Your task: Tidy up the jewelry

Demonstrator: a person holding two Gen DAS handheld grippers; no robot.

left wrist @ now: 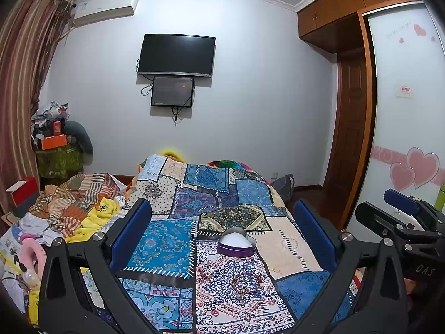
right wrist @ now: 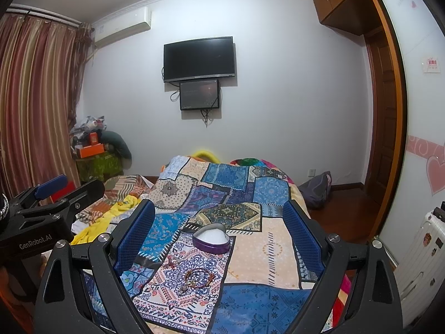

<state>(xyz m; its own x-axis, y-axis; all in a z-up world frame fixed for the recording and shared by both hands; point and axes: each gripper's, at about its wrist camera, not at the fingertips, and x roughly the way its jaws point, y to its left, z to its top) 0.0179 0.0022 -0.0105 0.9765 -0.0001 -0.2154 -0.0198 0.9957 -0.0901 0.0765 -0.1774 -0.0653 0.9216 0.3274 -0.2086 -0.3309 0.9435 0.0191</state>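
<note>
A purple heart-shaped box with white lining stands open on the patchwork bedspread; it also shows in the right wrist view. A beaded bracelet lies nearer than the box, also in the right wrist view. A small reddish piece of jewelry lies to its left, also in the right wrist view. My left gripper is open and empty above the bed. My right gripper is open and empty beside it. Each gripper shows at the edge of the other's view.
Crumpled striped and yellow bedding lies left of the bedspread. A cluttered stand is in the far left corner by the curtain. A wardrobe with heart stickers is on the right. A white suitcase stands at the right.
</note>
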